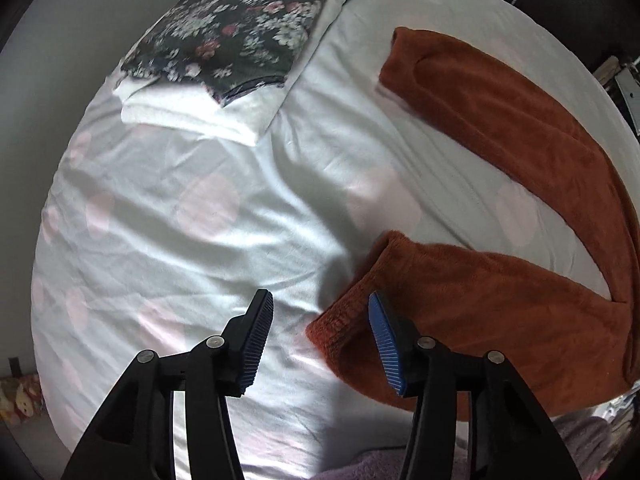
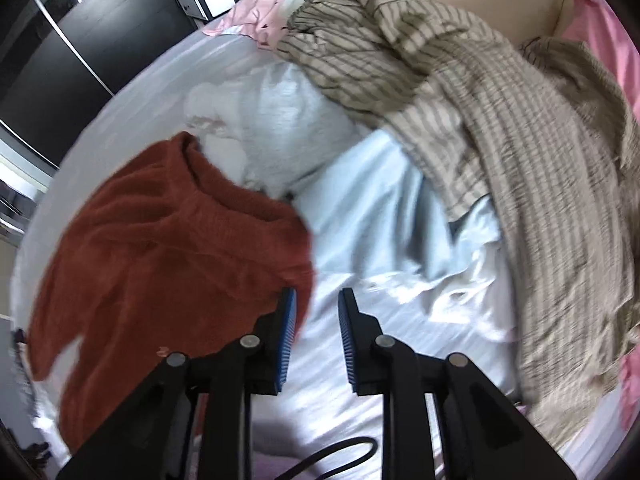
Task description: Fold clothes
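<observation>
Rust-brown fleece trousers [image 1: 500,312] lie spread on the white bed sheet [image 1: 200,208], both legs stretched out. My left gripper [image 1: 320,304] hovers open just above the ribbed cuff [image 1: 340,320] of the near leg, with nothing between its blue pads. In the right wrist view the waist end of the same rust-brown trousers [image 2: 168,248] lies bunched at the left. My right gripper [image 2: 317,300] is open over the sheet beside the trousers' right edge, holding nothing.
A folded stack, a dark floral garment [image 1: 236,28] on white folded cloth [image 1: 240,116], sits at the far left of the bed. A beige striped garment [image 2: 500,140], a white one [image 2: 280,128] and a light-blue one [image 2: 380,208] lie crumpled at the bed's far right.
</observation>
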Available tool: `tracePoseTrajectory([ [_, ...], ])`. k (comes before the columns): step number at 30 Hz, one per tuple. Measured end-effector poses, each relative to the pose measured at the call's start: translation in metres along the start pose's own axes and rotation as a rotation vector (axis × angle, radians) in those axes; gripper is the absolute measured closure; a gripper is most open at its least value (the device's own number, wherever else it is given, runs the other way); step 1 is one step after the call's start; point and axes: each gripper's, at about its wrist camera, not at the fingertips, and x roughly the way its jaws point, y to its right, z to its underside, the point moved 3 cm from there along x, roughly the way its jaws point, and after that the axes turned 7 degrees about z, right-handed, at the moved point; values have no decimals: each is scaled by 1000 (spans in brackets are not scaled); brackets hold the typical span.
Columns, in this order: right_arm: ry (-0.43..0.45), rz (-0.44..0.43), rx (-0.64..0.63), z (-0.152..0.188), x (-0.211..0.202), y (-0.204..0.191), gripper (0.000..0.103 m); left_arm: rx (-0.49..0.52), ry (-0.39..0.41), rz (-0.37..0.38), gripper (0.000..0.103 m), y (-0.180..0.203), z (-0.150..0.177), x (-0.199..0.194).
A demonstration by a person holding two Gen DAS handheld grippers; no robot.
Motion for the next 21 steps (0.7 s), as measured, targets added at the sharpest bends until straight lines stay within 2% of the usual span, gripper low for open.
tracePoseTrajectory([
  [3, -17, -98, 9, 10, -4, -36, 81, 41, 28, -23, 51, 14, -11, 9],
  [8, 15, -198, -49, 27, -12, -114, 81, 98, 70, -58, 51, 35, -29, 25],
  [10, 25, -227, -70, 34, -9, -149, 81, 81, 80, -35, 51, 35, -31, 32],
  [13, 32, -274, -91, 47, -2, -178, 81, 44, 82, 60, 53, 36, -31, 41],
  [14, 29, -287, -97, 51, 1, -188, 81, 36, 86, 73, 64, 37, -31, 44],
  [16, 13, -306, -114, 59, 11, -207, 81, 27, 103, 69, 76, 37, -29, 48],
  [17, 4, -320, -120, 64, 17, -213, 81, 23, 111, 68, 86, 38, -29, 50],
  [21, 25, -377, -140, 85, 32, -244, 81, 1, 225, -9, 92, 33, -34, 39],
])
